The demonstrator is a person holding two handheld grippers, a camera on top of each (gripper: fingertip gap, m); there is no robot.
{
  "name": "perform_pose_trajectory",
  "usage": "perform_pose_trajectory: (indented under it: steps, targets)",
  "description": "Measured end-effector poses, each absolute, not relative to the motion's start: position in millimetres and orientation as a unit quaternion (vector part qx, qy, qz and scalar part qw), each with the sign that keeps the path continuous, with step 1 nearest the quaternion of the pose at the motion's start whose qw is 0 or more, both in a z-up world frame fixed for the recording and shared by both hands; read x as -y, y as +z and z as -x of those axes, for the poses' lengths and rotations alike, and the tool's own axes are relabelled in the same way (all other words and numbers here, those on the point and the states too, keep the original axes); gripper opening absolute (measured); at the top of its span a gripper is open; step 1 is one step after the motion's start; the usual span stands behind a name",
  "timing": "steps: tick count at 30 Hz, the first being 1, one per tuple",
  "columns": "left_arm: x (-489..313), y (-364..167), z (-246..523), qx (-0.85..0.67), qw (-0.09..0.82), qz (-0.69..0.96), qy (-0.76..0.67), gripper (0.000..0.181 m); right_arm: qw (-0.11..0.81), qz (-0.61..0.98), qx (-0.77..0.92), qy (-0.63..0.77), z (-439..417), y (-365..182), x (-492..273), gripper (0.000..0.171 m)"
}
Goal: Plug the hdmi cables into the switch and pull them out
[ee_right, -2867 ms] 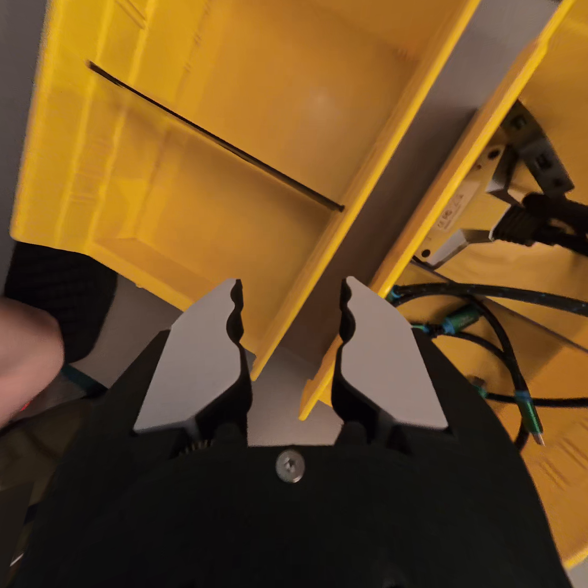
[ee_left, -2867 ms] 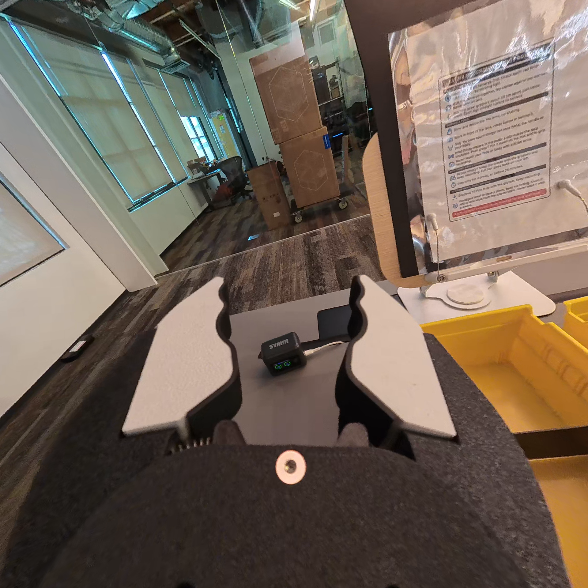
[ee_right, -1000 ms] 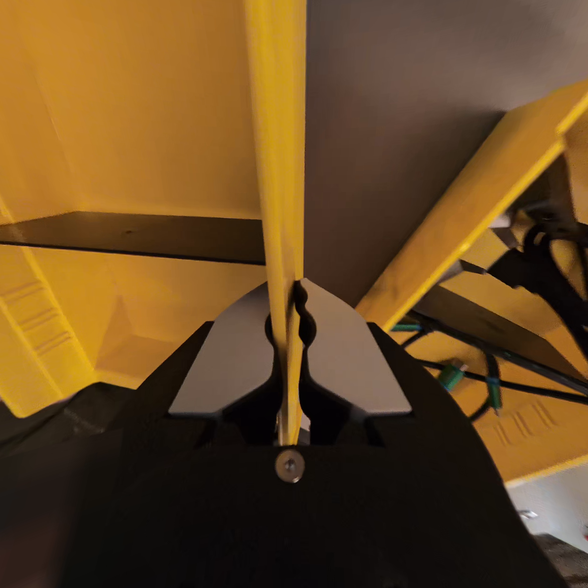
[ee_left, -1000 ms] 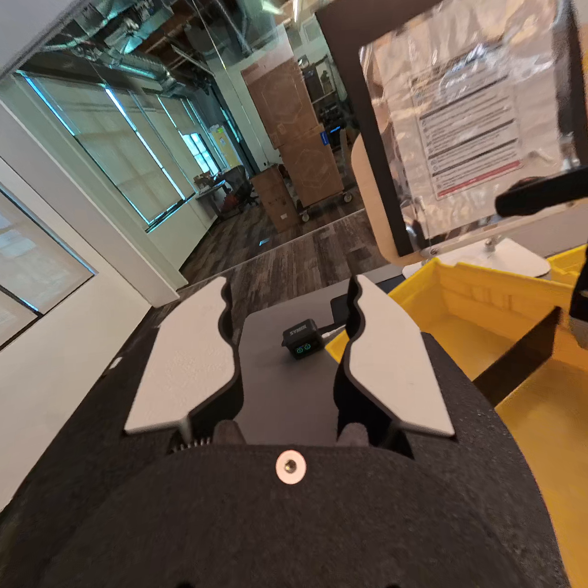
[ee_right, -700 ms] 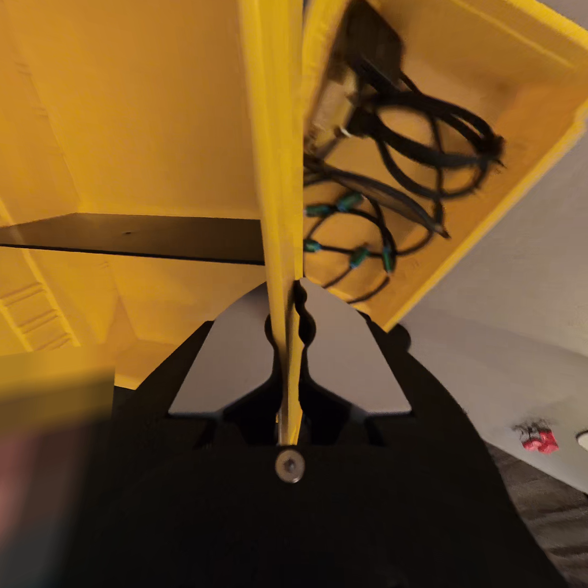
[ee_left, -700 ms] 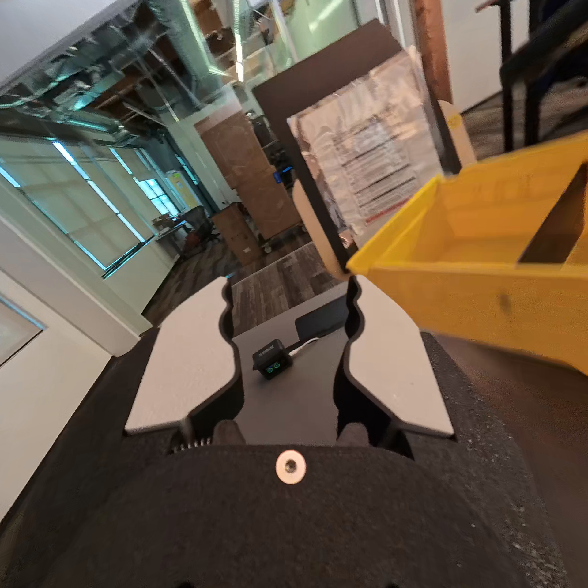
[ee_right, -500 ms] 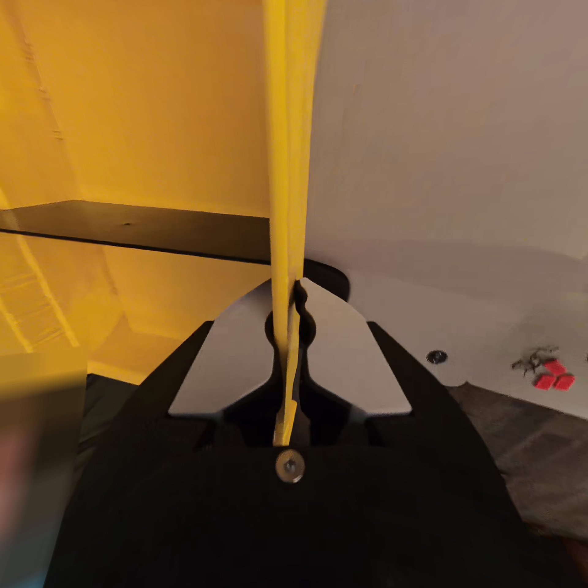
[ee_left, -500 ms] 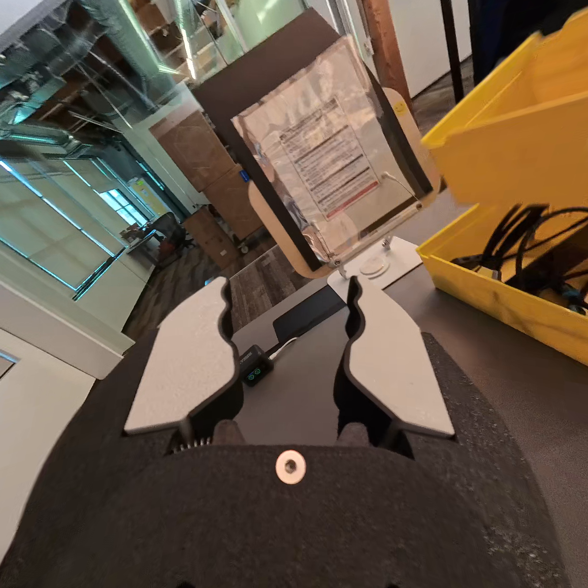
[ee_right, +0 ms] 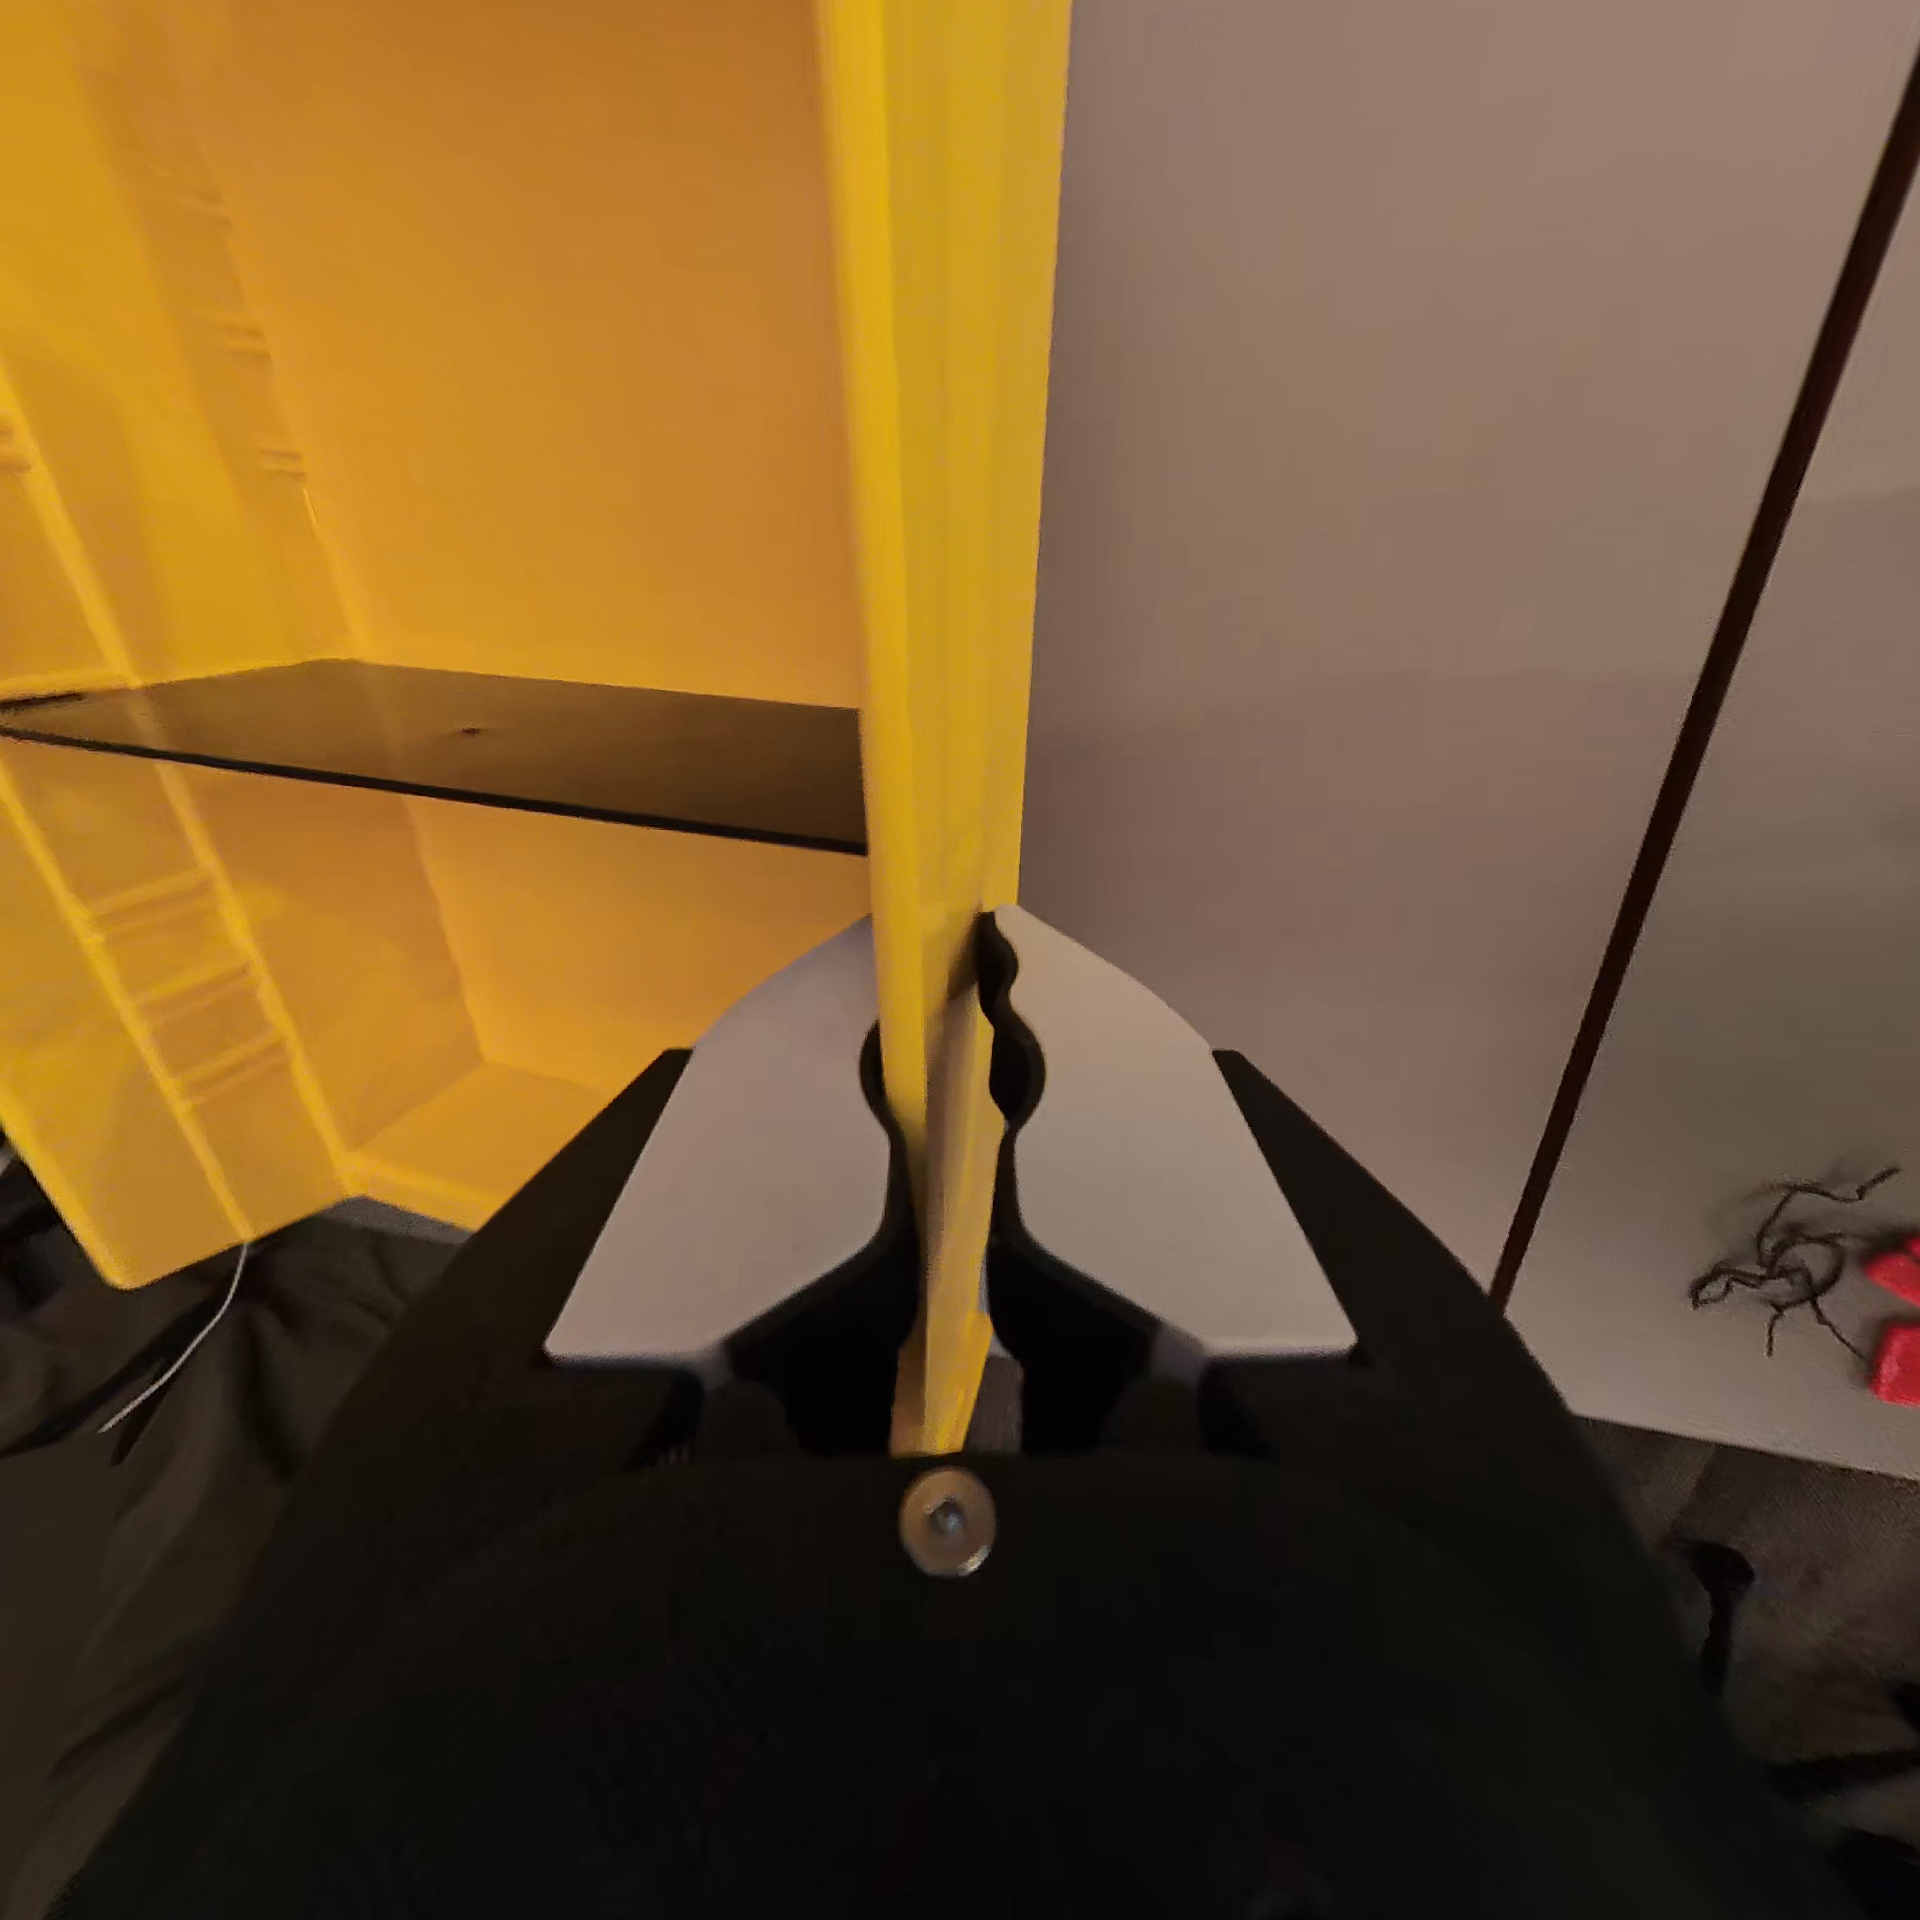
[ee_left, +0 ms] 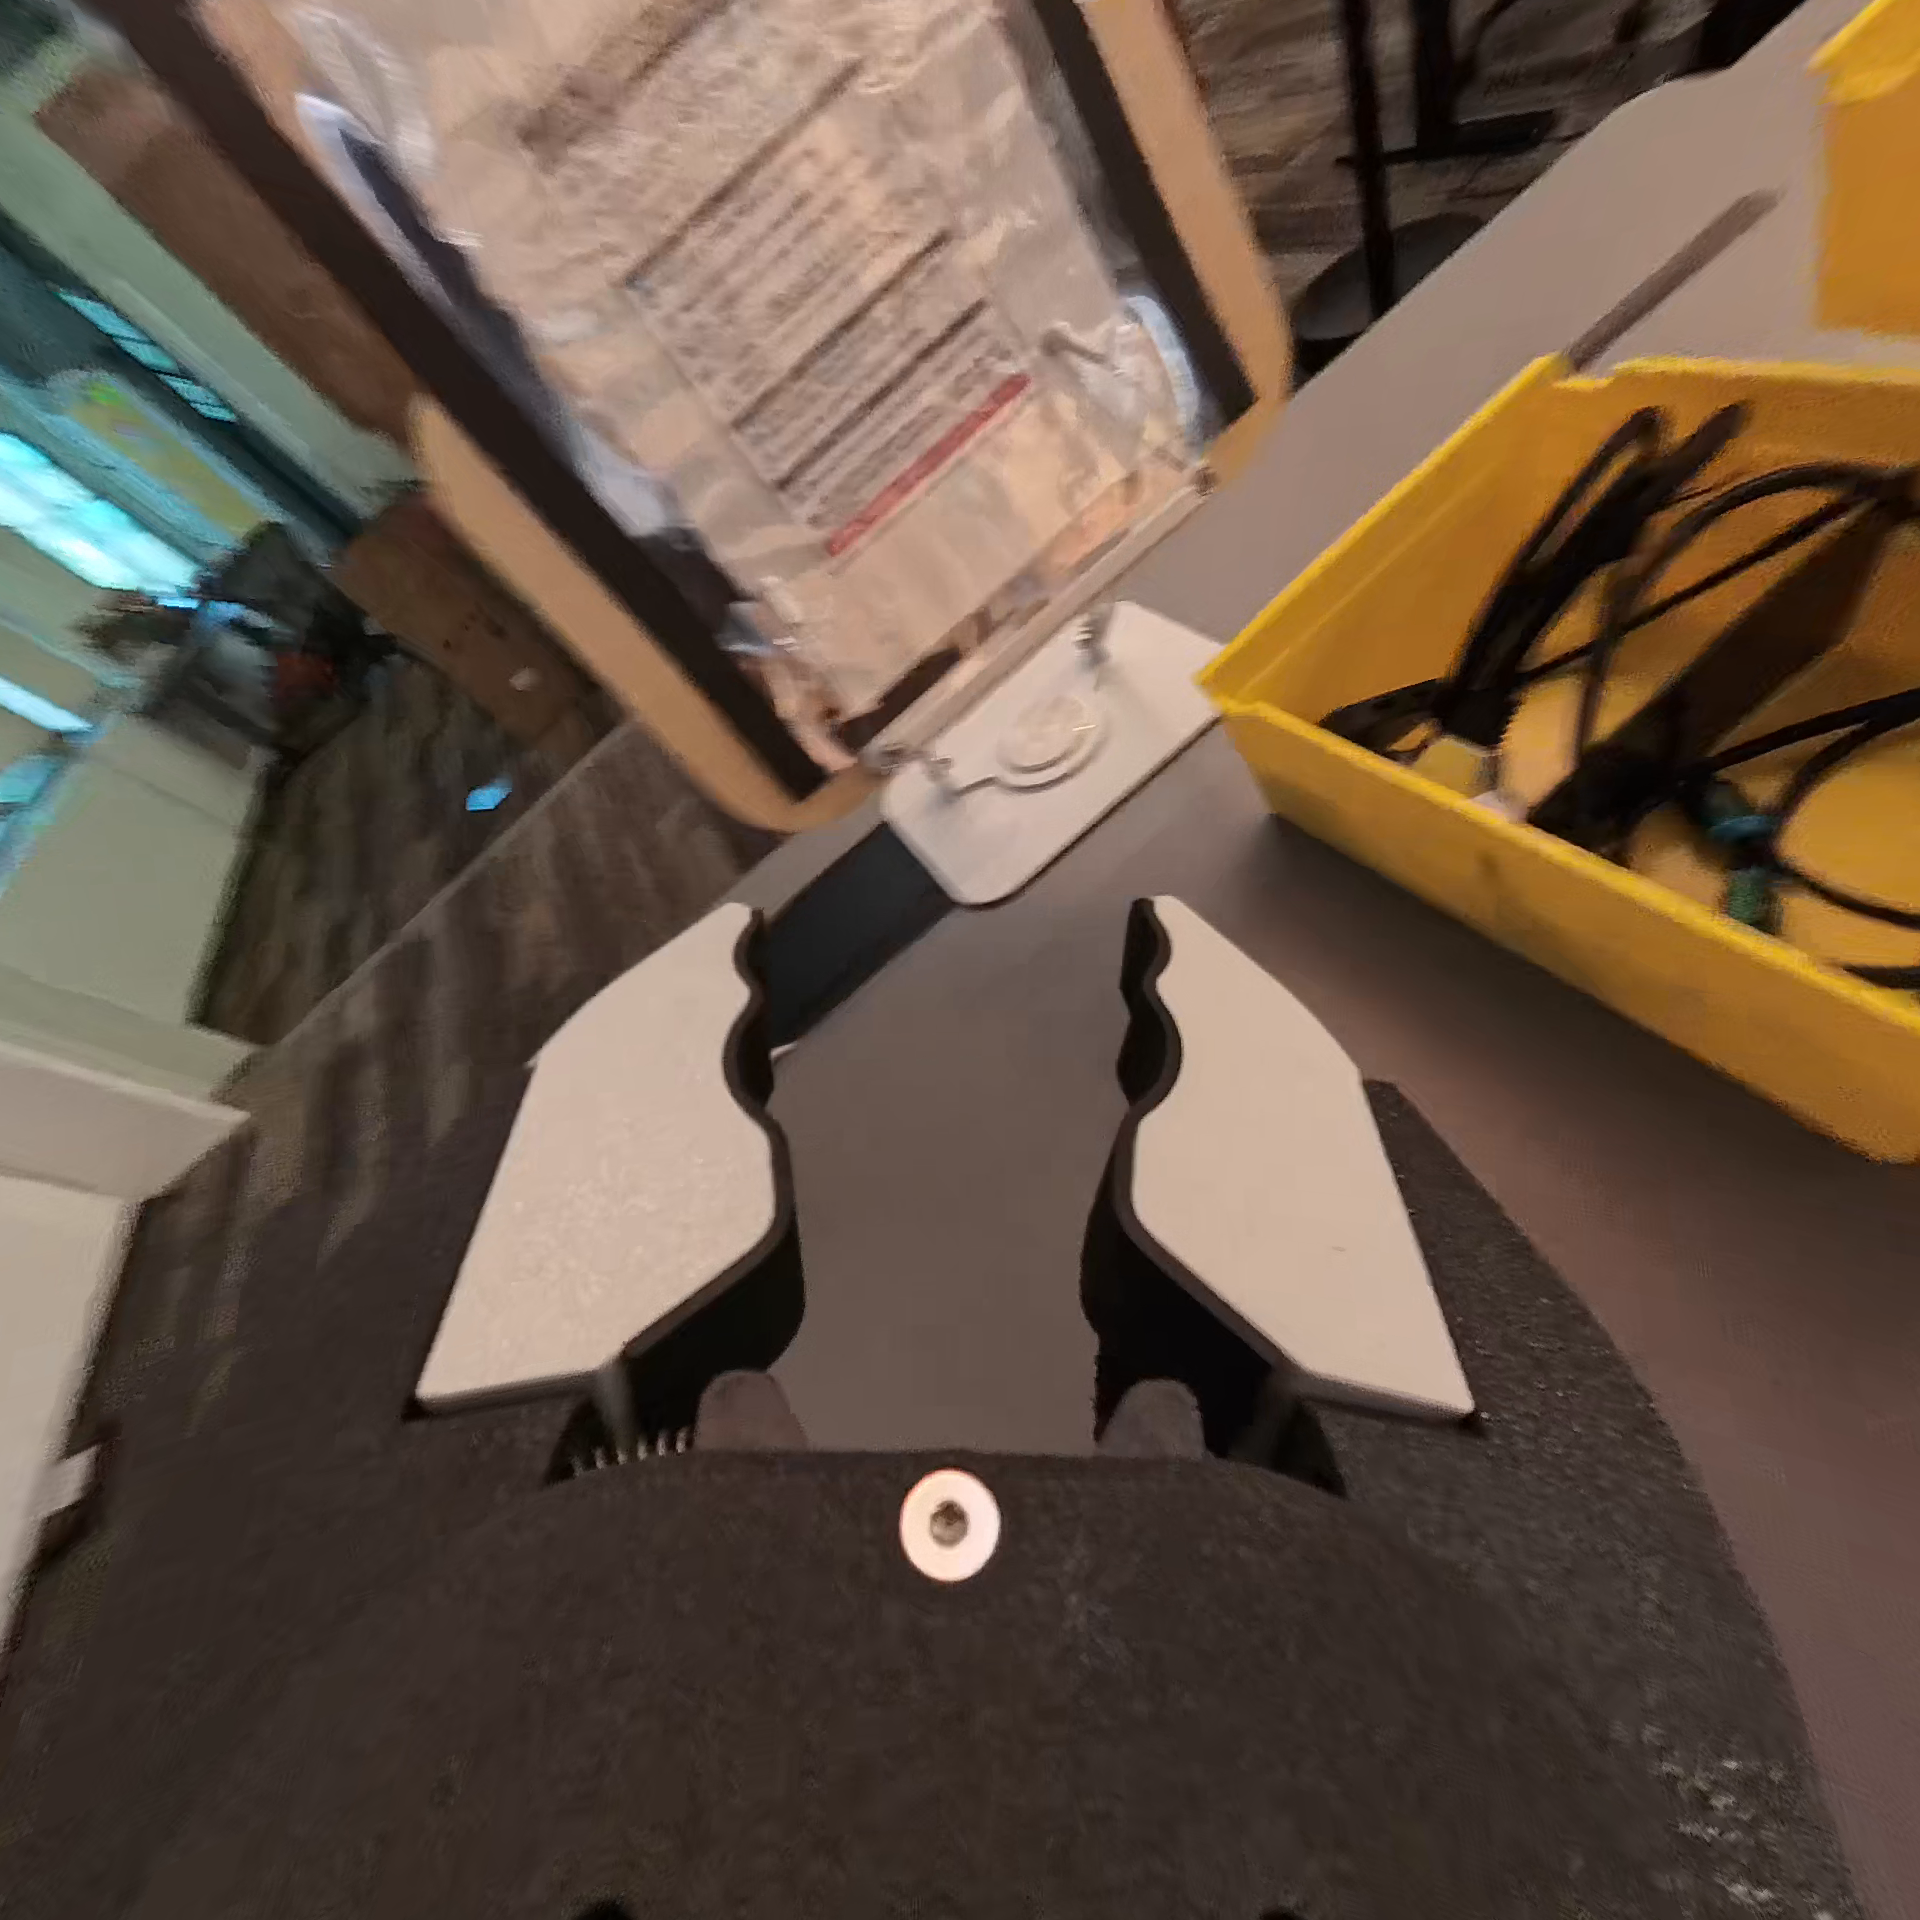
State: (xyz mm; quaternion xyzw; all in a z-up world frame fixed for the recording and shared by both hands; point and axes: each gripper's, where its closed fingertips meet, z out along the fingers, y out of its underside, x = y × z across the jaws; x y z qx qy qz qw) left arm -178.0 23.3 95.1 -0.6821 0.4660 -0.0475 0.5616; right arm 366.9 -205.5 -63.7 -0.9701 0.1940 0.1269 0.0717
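Preparation was judged under way: right gripper (ee_right: 951, 1023) clamped the empty yellow plastic bin's wall (ee_right: 951, 520), left gripper (ee_left: 945, 997) gaped empty over the grey tabletop (ee_left: 1403, 997), black HDMI cables (ee_left: 1662, 582) lay in a second yellow bin (ee_left: 1455, 873) toward its right edge, next needing a free claw.

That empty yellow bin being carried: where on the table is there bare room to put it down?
Bare grey tabletop lies ahead of the open left gripper, bordered by the white stand base and the yellow bin crowded with black cables. The right gripper grips the empty bin's wall.
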Motion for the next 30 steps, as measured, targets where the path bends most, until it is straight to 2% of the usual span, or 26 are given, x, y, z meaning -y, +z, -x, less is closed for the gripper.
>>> perform_pose_trajectory:
  steps: [4, 6, 12, 15, 21, 25, 28, 30]
  targets:
    - [-5, 52, 105, -0.48, 0.458, 0.705, -0.253, 0.055, 0.073, 0.972, -0.195, 0.106, -377, -95, 189, 0.01]
    - [3, 28, 78, -0.477, 0.412, 0.713, -0.307, 0.053, 0.082, 0.975, -0.189, 0.082, -380, -104, 182, 0.009]
    - [6, -46, 47, -0.508, 0.333, 0.747, -0.27, 0.068, 0.118, 0.969, -0.198, 0.091, -367, -126, 176, 0.005]
    - [8, -56, 42, -0.49, 0.298, 0.761, -0.303, 0.069, 0.072, 0.972, -0.188, 0.119, -361, -129, 183, 0.007]
    - [-14, -59, 35, -0.437, 0.26, 0.802, -0.312, 0.064, 0.071, 0.976, -0.174, 0.11, -361, -129, 180, 0.006]
    - [-1, -84, 41, -0.451, 0.139, 0.846, -0.248, 0.069, 0.063, 0.983, -0.15, 0.091, -359, -129, 177, 0.006]
    - [10, -81, 45, -0.416, 0.062, 0.879, -0.222, 0.053, 0.057, 0.985, -0.14, 0.087, -356, -129, 171, 0.006]
    - [10, -85, 49, -0.414, 0.032, 0.894, -0.168, 0.06, 0.057, 0.986, -0.131, 0.086, -353, -129, 166, 0.006]
